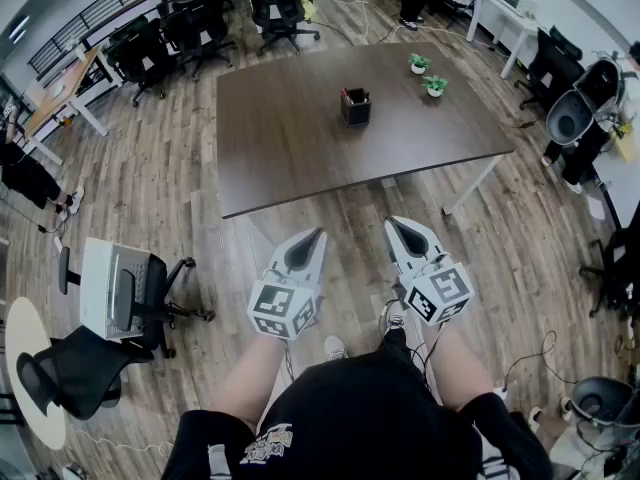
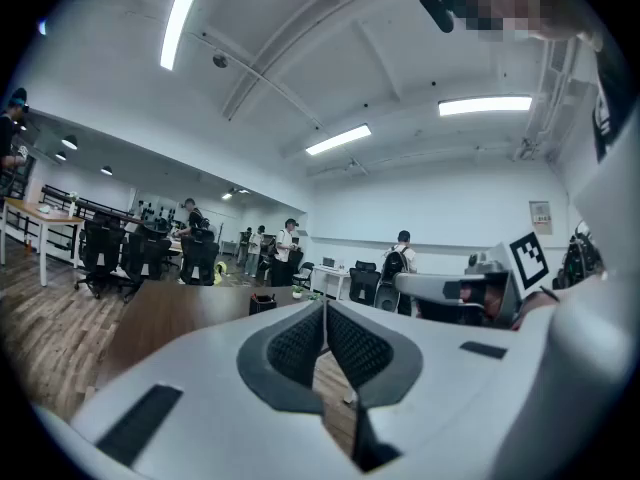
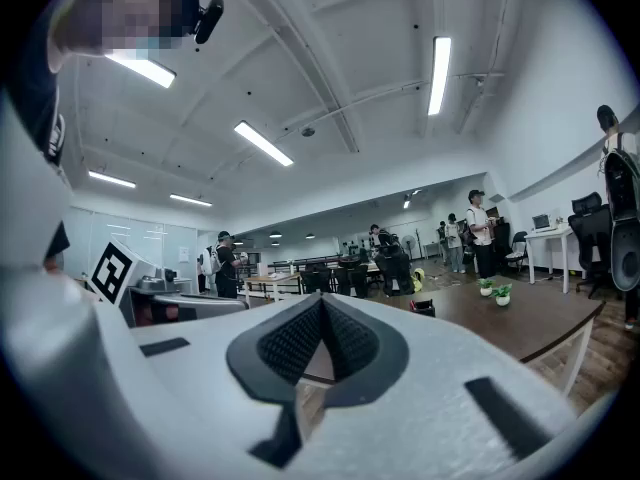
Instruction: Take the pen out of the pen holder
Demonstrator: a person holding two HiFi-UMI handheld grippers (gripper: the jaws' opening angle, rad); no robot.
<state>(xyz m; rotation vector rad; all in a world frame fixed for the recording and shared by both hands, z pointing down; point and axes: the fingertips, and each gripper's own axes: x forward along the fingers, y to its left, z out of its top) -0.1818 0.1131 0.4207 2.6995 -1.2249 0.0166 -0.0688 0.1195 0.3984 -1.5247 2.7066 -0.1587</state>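
A black pen holder (image 1: 355,106) stands near the middle of a dark brown table (image 1: 290,148), with a reddish pen tip showing at its rim. It also appears small and far off as the pen holder (image 2: 262,303) and pen holder (image 3: 424,308) in the two gripper views. My left gripper (image 1: 319,234) and right gripper (image 1: 391,223) are both shut and empty. They are held level over the wooden floor, well short of the table's near edge.
Two small potted plants (image 1: 427,74) sit at the table's far right. A grey office chair (image 1: 120,293) and a black chair (image 1: 70,368) stand at my left, more chairs and desks behind the table. Several people stand in the background.
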